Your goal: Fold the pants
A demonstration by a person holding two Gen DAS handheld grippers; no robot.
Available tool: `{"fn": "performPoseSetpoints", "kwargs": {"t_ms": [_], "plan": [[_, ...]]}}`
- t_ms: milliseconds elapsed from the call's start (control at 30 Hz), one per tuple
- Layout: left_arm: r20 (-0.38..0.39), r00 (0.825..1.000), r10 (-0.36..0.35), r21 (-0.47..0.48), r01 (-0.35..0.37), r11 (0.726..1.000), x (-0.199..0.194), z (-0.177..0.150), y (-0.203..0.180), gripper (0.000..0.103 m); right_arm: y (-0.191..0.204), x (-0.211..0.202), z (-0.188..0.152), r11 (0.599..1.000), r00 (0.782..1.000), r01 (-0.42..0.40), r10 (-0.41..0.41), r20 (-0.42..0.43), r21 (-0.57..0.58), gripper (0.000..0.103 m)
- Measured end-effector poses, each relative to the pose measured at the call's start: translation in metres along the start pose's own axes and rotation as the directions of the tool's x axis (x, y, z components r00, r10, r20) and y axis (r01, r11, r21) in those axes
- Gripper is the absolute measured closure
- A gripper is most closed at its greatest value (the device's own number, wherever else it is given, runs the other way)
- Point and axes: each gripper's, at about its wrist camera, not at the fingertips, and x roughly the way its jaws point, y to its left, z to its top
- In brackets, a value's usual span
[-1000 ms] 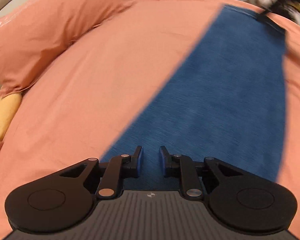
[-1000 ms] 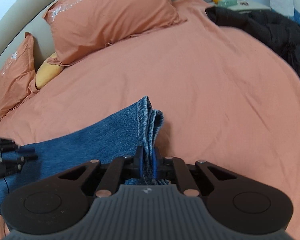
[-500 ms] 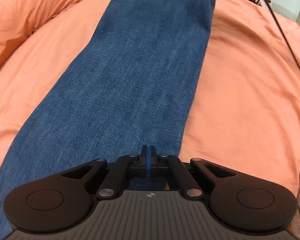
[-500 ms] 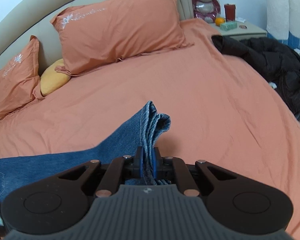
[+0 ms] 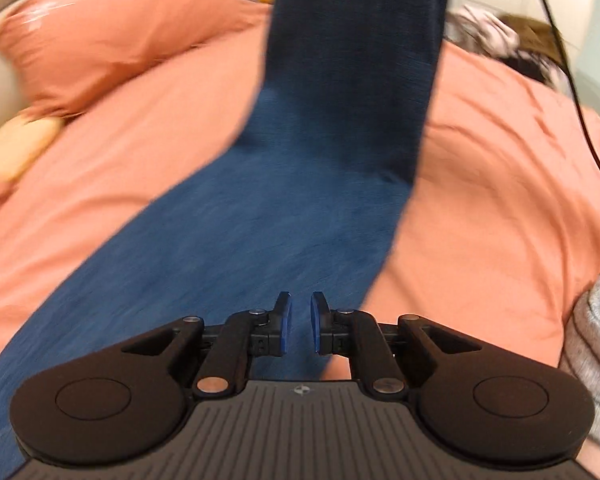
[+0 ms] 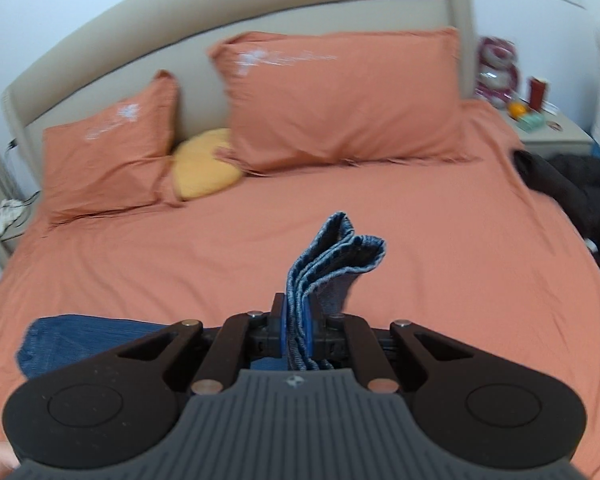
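— Looking at the jeans (image 5: 284, 216) from here: which way do they run from the pillows (image 6: 340, 100)?

— Lengthwise across the orange bedspread (image 6: 440, 240), one end flat on it on the side away from the pillows, the other end up in the air. The right gripper (image 6: 298, 334) has its jaws clamped on the bunched leg hems (image 6: 336, 252), which stick out past its pads toward the pillows.

— And the other one?

— The left gripper (image 5: 298, 326) hovers over the flat part, pitched steeply down, with the denim strip running straight away from it and rising into shadow. Its jaws are narrow and opening, nothing between them.

— So which hand counts next?

— I'd judge the right: it carries the hem end, and the long axis lines up for laying that end over the flat part. The left is nearer the fold line, seemingly free to pin it.
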Motion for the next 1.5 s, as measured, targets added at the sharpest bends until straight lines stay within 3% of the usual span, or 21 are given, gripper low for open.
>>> {"fn": "performPoseSetpoints", "kwargs": {"t_ms": [133,333,500,733,900,967,1000,1033,1133,1200,1400,1467,1500], "plan": [[0.044,0.997,0.056,-0.129,-0.050,0.990,-0.038,-0.025,0.039,0.089,0.078,0.008,0.014,0.999,0.999,-0.037,0.037,-0.010,-0.036,0.099],[0.097,0.988,0.116,-0.307,-0.081,0.948,-0.073,-0.061,0.088,0.089,0.180,0.060,0.005,0.995,0.993,-0.098,0.097,-0.068,-0.020,0.099],[0.110,0.987,0.119,-0.424,-0.061,0.903,-0.090,-0.087,0.120,0.089,0.228,0.130,-0.033,0.990,0.978,-0.137,0.140,-0.151,0.036,0.099],[0.125,0.984,0.124,-0.547,-0.036,0.836,-0.108,-0.108,0.157,0.081,0.266,0.226,-0.103,0.985,0.935,-0.163,0.172,-0.311,0.055,0.099],[0.142,0.986,0.085,-0.602,0.018,0.799,-0.103,-0.118,0.176,0.069,0.274,0.273,-0.132,0.984,0.914,-0.160,0.179,-0.365,0.080,0.096],[0.157,0.985,0.065,-0.621,0.047,0.782,-0.101,-0.119,0.179,0.058,0.272,0.283,-0.137,0.974,0.897,-0.189,0.224,-0.381,0.128,0.094],[0.166,0.985,0.054,-0.630,0.064,0.774,-0.098,-0.118,0.181,0.057,0.272,0.284,-0.138,0.970,0.895,-0.196,0.236,-0.379,0.140,0.091],[0.175,0.984,0.042,-0.638,0.081,0.766,-0.095,-0.116,0.182,0.054,0.272,0.282,-0.138,0.969,0.896,-0.203,0.241,-0.374,0.139,0.079],[0.198,0.980,0.025,-0.674,0.117,0.730,-0.082,-0.112,0.186,0.038,0.262,0.260,-0.137,0.965,0.913,-0.242,0.262,-0.313,0.103,0.074],[0.197,0.980,0.022,-0.690,0.123,0.713,-0.069,-0.107,0.186,0.035,0.250,0.242,-0.135,0.968,0.934,-0.239,0.249,-0.255,0.071,0.072],[0.160,0.987,-0.008,-0.773,0.131,0.621,-0.013,-0.098,0.189,0.034,0.180,0.191,-0.155,0.996,0.990,-0.080,0.077,-0.115,-0.026,0.071],[0.146,0.989,0.006,-0.779,0.111,0.617,-0.001,-0.093,0.187,0.039,0.146,0.180,-0.160,0.999,0.994,-0.025,0.022,-0.103,-0.027,0.074],[0.142,0.990,0.023,-0.767,0.096,0.634,0.002,-0.087,0.185,0.040,0.127,0.177,-0.161,1.000,0.994,-0.001,0.000,-0.105,-0.014,0.075]]}}
